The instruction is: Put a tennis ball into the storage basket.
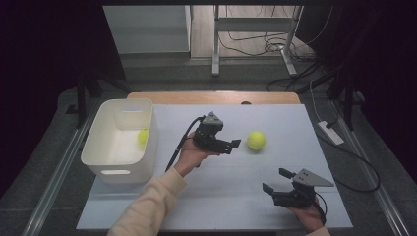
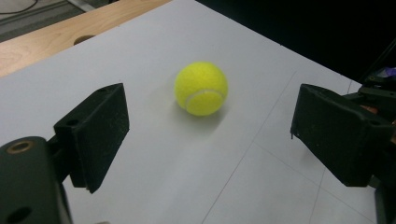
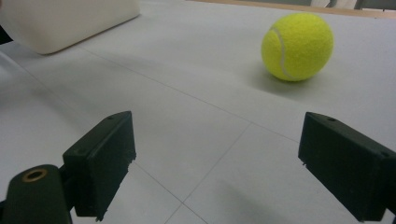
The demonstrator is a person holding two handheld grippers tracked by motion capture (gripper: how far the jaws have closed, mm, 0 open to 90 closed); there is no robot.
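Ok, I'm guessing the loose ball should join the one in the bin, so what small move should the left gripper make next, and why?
Probably ease the left gripper forward until its open jaws straddle the loose tennis ball, then close. In the left gripper view the ball lies ahead of the jaws, about centred and untouched. One ball already lies in the white bin, and the right gripper is farther away.

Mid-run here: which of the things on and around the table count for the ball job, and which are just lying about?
In play, as I judge it:
- ball on the mat
- ball in the bin
- white bin
- left claw, open, pointed at the loose ball
- right claw, open

Lying about:
- power strip on the floor
- floor cables
- desk legs behind
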